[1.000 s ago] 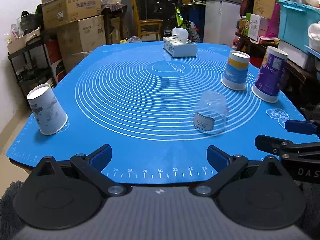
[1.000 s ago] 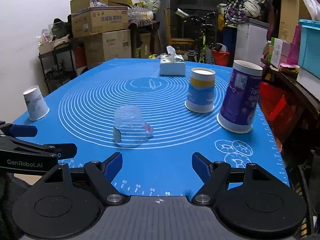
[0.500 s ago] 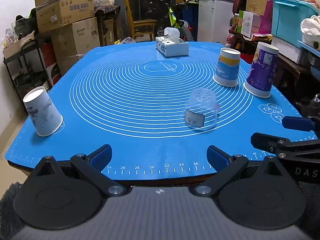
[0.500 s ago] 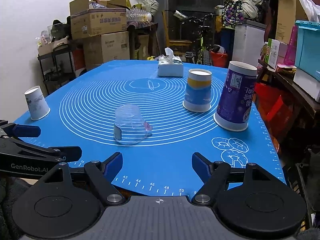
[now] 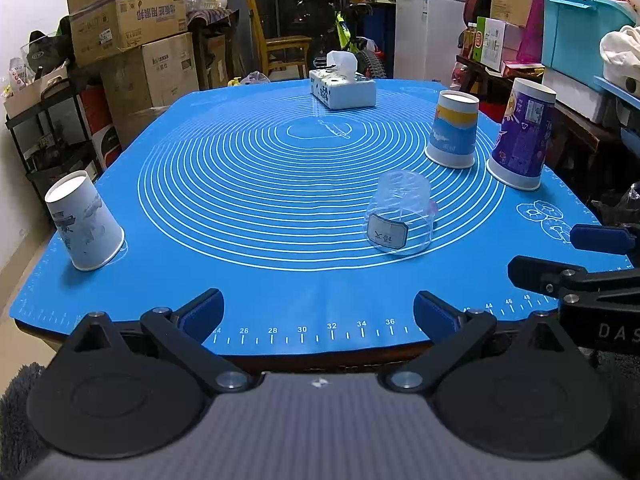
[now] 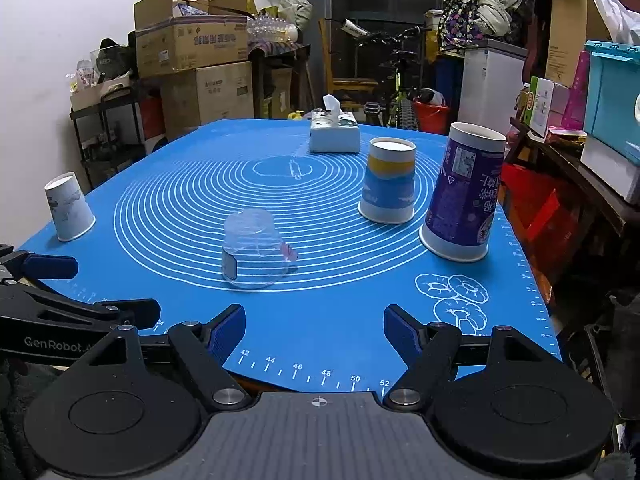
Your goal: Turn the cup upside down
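Observation:
A clear plastic cup (image 5: 400,214) with a white label stands upside down on the blue mat (image 5: 256,272); it also shows in the right wrist view (image 6: 252,254). A white paper cup (image 5: 84,220), a blue-and-yellow cup (image 5: 454,130) and a tall purple cup (image 5: 520,134) also stand upside down. My left gripper (image 5: 318,312) is open and empty at the mat's near edge. My right gripper (image 6: 314,326) is open and empty, also at the near edge, to the right of the left one.
A white tissue box (image 5: 342,88) sits at the far side of the mat. Cardboard boxes (image 5: 132,32), a chair, a bicycle and a white fridge (image 5: 428,28) stand behind the table. Shelves with bins (image 5: 584,32) stand at the right.
Both grippers have drawn back toward the near edge of the mat, so the cups look farther away. The cups have not moved.

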`<act>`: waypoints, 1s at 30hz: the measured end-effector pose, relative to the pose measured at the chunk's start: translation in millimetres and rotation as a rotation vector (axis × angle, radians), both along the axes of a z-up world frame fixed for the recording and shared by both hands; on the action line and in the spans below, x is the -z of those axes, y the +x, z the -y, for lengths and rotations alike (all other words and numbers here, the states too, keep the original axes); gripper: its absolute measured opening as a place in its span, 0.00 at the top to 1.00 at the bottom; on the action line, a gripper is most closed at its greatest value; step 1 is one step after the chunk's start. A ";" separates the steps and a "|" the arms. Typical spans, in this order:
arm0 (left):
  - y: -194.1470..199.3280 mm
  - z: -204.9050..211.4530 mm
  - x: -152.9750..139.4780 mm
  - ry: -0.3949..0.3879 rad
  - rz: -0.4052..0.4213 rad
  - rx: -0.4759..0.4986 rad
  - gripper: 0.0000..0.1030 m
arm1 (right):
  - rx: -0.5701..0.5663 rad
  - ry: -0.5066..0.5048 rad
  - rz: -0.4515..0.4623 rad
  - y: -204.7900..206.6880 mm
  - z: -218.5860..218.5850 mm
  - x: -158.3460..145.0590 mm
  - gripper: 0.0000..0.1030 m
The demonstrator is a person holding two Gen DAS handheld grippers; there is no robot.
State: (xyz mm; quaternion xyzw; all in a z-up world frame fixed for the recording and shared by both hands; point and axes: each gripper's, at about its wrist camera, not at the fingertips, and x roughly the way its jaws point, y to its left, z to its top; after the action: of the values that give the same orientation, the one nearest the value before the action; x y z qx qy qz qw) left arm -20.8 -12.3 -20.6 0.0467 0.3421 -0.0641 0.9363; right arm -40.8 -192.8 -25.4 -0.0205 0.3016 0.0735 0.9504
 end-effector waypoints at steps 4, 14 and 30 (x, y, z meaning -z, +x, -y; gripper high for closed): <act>0.2 0.5 0.5 0.001 0.000 0.003 0.03 | 0.001 0.000 -0.001 0.0 0.2 -0.1 0.22; -0.4 1.9 0.4 0.001 -0.001 0.007 0.03 | 0.000 -0.005 0.000 -0.9 -0.4 0.1 0.22; -0.4 3.0 0.5 0.003 -0.001 0.009 0.03 | 0.007 -0.002 -0.005 -0.9 0.7 1.3 0.22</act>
State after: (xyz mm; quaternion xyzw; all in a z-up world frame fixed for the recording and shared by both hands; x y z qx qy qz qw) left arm -21.2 -15.3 -21.2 0.0497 0.3426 -0.0677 0.9357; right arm -41.6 -193.5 -26.7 -0.0204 0.3040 0.0701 0.9499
